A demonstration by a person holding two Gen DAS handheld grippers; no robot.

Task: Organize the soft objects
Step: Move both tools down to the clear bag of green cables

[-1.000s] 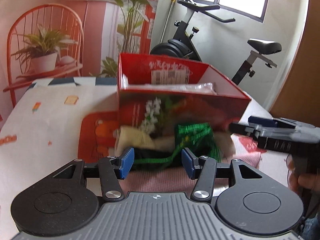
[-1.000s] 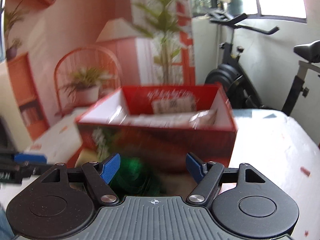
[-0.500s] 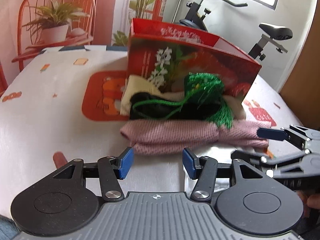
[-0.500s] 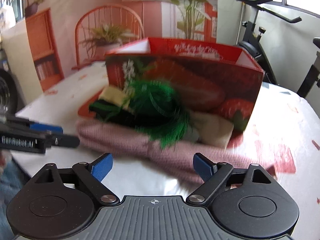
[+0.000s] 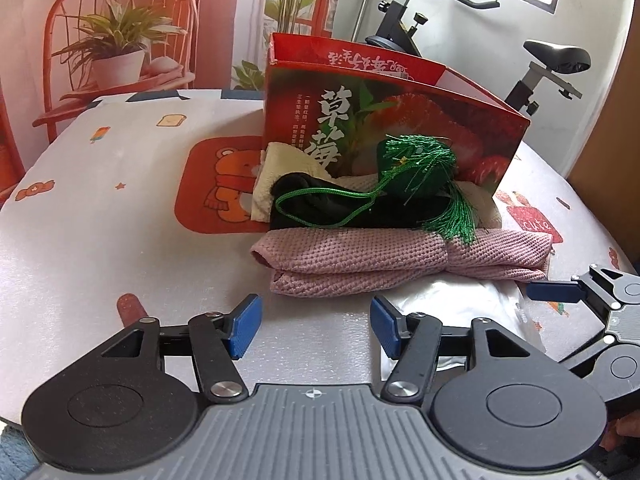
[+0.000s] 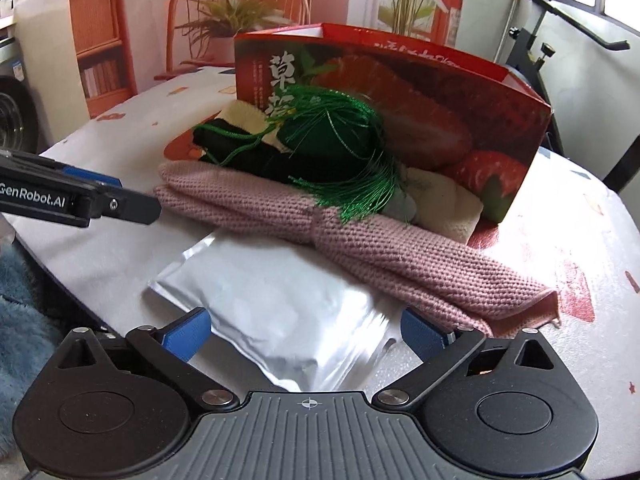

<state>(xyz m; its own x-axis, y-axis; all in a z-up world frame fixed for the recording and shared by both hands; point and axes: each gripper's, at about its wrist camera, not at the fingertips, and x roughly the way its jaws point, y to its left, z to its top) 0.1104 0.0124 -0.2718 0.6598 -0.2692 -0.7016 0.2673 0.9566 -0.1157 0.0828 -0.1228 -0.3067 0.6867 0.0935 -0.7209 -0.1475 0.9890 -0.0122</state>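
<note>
Two hand-held grippers hover low over a cloth-covered table [image 5: 100, 208] w/ a heap of soft goods at centre. Left gripper [image 5: 312, 326]: blue pads apart & opening, nothing between them, only bare tabletop; the folded pink knit cloth [image 5: 400, 256] lies just beyond, at 12 o'clock. Right gripper [image 6: 304, 330]: jaws spread wide & opening, a silver foil pouch [image 6: 272, 304] lying between the pads, which don't press on it. In the left wrist view the right gripper shows at 3 o'clock; in the right wrist view the left gripper enters at 9 o'clock.

On the pink cloth: a black fabric piece [image 5: 320, 204] w/ a green tassel ornament [image 5: 424, 168] on top, its cord looped over the black fabric. A cream towel [image 5: 280, 172] sits at approx. 10 o'clock of the pile, touching the red strawberry-print box [image 5: 400, 104], which stands upright, top open, directly behind the heap. An orange bear-print mat [image 5: 216, 188] lies flat at 9 o'clock of the box, partly under the towel. Pouch edge is tucked under the pink cloth's near side.
</note>
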